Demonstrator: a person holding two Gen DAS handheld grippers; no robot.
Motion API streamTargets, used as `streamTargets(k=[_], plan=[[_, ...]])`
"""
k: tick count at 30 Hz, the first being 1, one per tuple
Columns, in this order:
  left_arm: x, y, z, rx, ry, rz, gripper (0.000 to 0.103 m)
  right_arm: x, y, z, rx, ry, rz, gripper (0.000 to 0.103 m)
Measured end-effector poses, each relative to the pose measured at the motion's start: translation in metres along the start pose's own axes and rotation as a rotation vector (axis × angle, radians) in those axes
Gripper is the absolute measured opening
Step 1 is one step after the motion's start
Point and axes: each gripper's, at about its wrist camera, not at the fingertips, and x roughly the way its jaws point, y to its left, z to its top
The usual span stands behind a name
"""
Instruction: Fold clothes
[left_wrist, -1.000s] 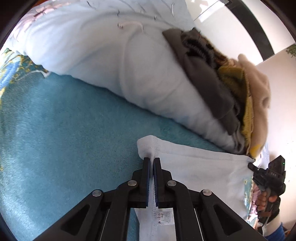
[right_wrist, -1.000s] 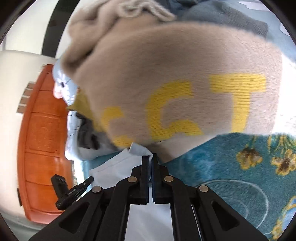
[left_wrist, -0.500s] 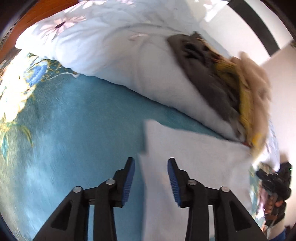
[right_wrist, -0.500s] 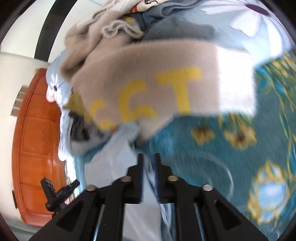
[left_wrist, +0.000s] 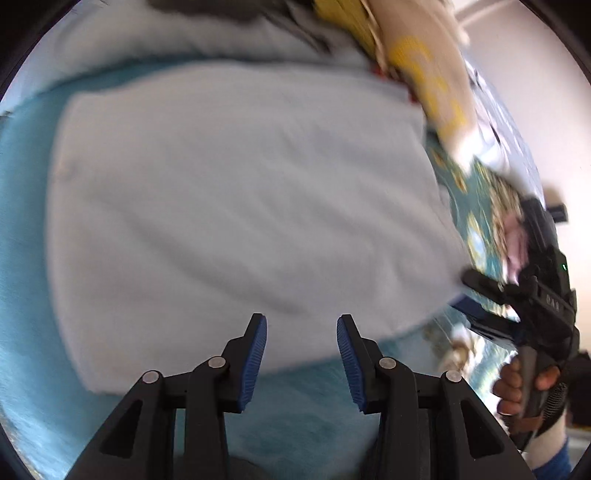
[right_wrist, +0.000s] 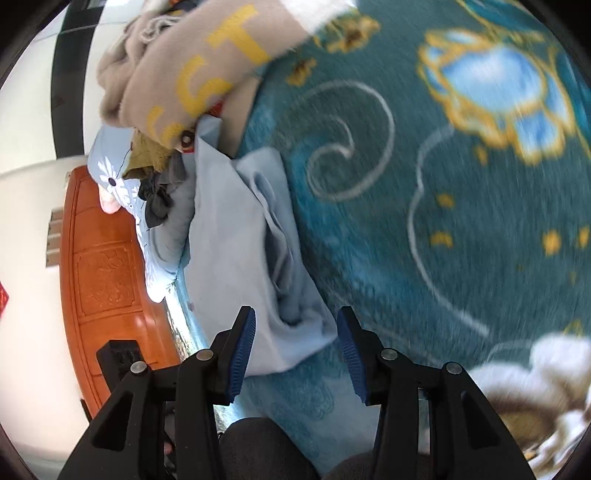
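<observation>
The left gripper has its fingers spread apart and grasping nothing. Just ahead of the tips, the pale blue garment lies flat on the teal blanket that covers the bed, folded into a broad panel. Its near edge falls between and just beyond the two blue pads, with soft ripples running across the middle. Beyond the garment, at its far right corner, a heap of unfolded clothes rests against it, topped by a beige sweater with yellow letters.

The right gripper is also released and holds nothing. From its side, the garment's edge shows loose, doubled layers bunched just ahead of the left finger, and the cloth reaches between the open fingers.

The fold seems laid, so the step in hand looks like tidying it or starting the next fold. To do that well, I would:

- Pinch all layers together at the near corners, not only the top sheet, since the right-hand edge is gaping.
- Take both corners level, so the edge stays straight.
- Lift low and carry the edge evenly, because thin cloth will sag and crease.
- Keep clear of the sweater's overhang.

Both views are blurred, so finer seams cannot be made out.
</observation>
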Motion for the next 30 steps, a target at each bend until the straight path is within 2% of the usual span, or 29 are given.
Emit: streamTargets(k=[7, 9, 10, 14, 16, 18, 20, 22, 25, 27, 30], plan=[[0.018, -0.002, -0.012, -0.098, 0.081, -0.104, 0.043, 0.015, -0.006, -0.005, 0.090, -0.068, -0.002, 0.047], [0.021, 0.006, -0.020, -0.144, 0.104, -0.135, 0.043, 0.018, -0.007, -0.005, 0.117, -0.090, 0.003, 0.037], [0.025, 0.013, -0.021, -0.205, 0.119, -0.177, 0.043, 0.020, -0.006, -0.005, 0.132, -0.098, 0.016, 0.020], [0.045, 0.035, -0.024, -0.372, 0.198, -0.313, 0.047, 0.022, 0.006, -0.003, 0.122, -0.113, -0.014, 0.014], [0.048, 0.043, -0.025, -0.449, 0.197, -0.357, 0.047, 0.020, 0.013, -0.003, 0.115, -0.117, -0.024, 0.014], [0.041, 0.044, -0.025, -0.475, 0.148, -0.398, 0.047, 0.017, 0.018, -0.003, 0.105, -0.122, -0.035, 0.014], [0.028, 0.037, -0.025, -0.445, 0.125, -0.433, 0.048, 0.014, 0.020, -0.004, 0.108, -0.126, -0.039, 0.014], [0.012, 0.029, -0.025, -0.400, 0.042, -0.447, 0.048, 0.011, 0.022, -0.005, 0.109, -0.129, -0.044, 0.014], [0.003, 0.026, -0.019, -0.334, -0.039, -0.327, 0.048, 0.010, 0.027, -0.006, 0.087, -0.124, -0.075, 0.014], [0.007, 0.020, -0.015, -0.304, -0.074, -0.274, 0.047, 0.009, 0.032, -0.007, 0.079, -0.131, -0.089, 0.014], [0.013, 0.037, -0.014, -0.293, -0.083, -0.178, 0.045, 0.008, 0.038, -0.008, 0.063, -0.138, -0.115, 0.013]])
